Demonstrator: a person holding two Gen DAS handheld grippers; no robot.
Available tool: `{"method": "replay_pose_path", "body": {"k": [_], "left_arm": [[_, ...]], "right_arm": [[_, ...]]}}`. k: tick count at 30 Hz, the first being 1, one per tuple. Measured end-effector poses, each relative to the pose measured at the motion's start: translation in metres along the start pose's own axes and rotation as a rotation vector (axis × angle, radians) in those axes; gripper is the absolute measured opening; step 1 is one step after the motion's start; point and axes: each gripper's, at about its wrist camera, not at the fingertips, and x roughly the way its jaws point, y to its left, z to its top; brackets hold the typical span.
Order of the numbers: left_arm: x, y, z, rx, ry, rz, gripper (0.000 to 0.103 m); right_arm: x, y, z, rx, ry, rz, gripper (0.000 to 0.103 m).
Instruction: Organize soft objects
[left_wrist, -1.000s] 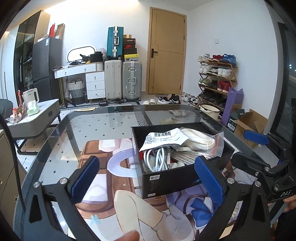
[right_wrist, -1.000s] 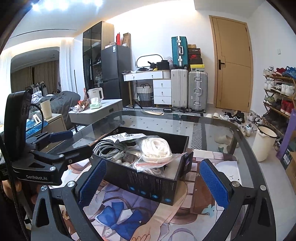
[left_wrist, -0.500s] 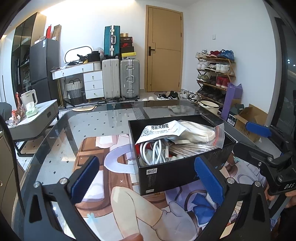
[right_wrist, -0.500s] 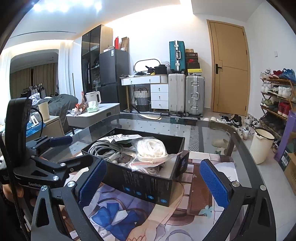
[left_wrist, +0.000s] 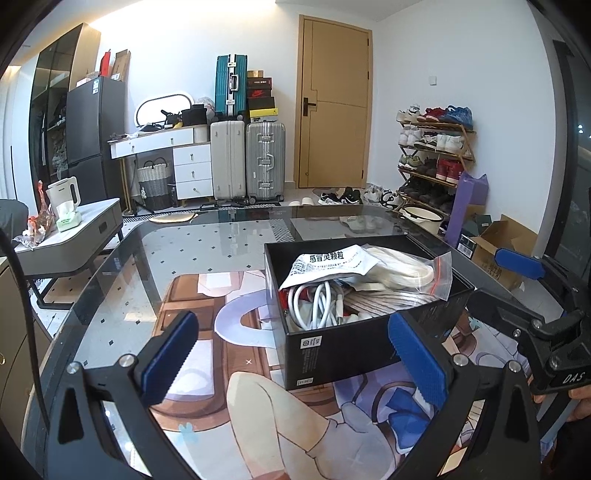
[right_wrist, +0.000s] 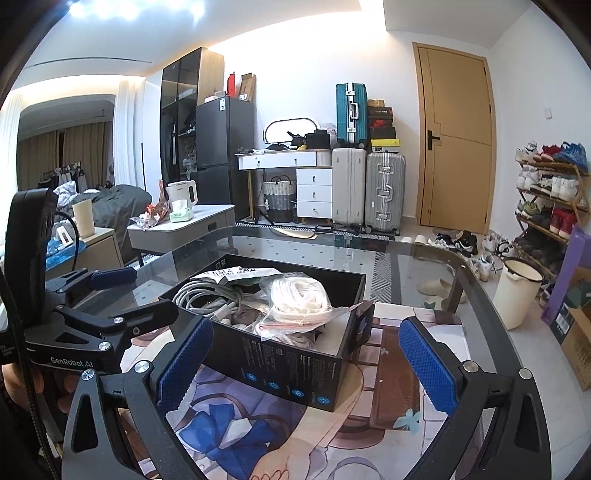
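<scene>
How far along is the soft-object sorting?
Done: white rope bag, cables and printed sachet sit in the black box. In hand: nothing; left hand-held gripper and right hand-held gripper are open. Left: nothing soft visible outside the box.

White packet (left_wrist: 325, 264) in the box: "感冒灵颗粒". Left claw (right_wrist: 110, 291) body: "GenRobot.AI". Right claw (left_wrist: 517, 288) body: "DAS" (remainder cut off). Other print illegible.

Both grippers hung level with jaws spread wide, holding nothing: the left gripper (left_wrist: 291, 354) sat to the left, the right gripper (right_wrist: 306, 358) beside it, each gripped from below by a hand (left_wrist: 576, 397).
</scene>
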Motion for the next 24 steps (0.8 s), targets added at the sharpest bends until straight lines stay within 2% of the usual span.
{"method": "replay_pose_path", "body": {"k": [24], "left_arm": [[-0.0014, 0.0013, -0.0008, -0.003, -0.001, 0.001, 0.103]], "right_arm": [[0.0012, 0.0018, -0.0004, -0.007, -0.004, 0.002, 0.102]]}}
